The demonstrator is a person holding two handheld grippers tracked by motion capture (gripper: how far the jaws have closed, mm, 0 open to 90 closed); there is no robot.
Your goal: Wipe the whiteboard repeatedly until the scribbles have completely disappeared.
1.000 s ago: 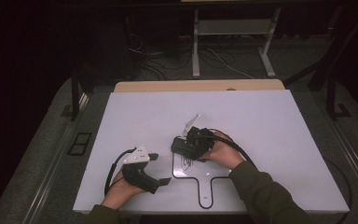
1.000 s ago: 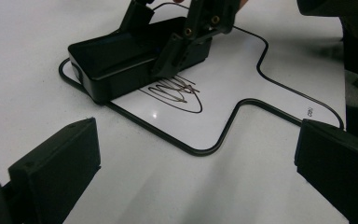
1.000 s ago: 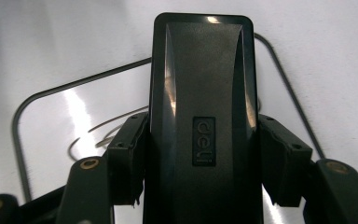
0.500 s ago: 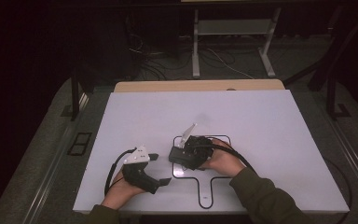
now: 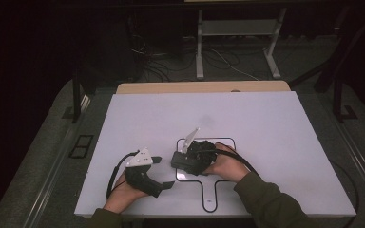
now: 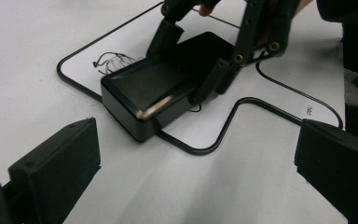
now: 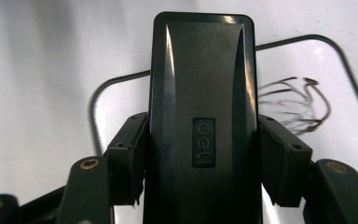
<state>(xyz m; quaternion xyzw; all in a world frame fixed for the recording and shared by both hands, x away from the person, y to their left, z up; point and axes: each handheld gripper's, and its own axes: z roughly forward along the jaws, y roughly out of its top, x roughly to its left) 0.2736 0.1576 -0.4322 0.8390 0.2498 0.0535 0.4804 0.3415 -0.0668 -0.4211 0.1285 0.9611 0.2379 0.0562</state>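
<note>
A: What is the right claw [image 5: 183, 160] doing?

B: It is clamping a black box [image 7: 203, 116], with one pad pressing on each long side. The box is lying flat on the white tabletop [image 5: 266, 123], near the middle of the near edge, and it is sitting across the black outline [image 6: 214, 140] drawn there.

A: Is any writing showing on it?

B: A small raised badge on the lid is showing rounded letters; I am reading something like "del", but it is too dim to be sure. A tiny printed mark is sitting beside the outline in the left gripper view, too small to read.

A: And the left claw [image 5: 164, 173]?

B: It is resting released by the near-left corner, its jaws standing wide apart with nothing between them. A thin wire tangle [image 7: 298, 105] is lying just beside the box.
</note>
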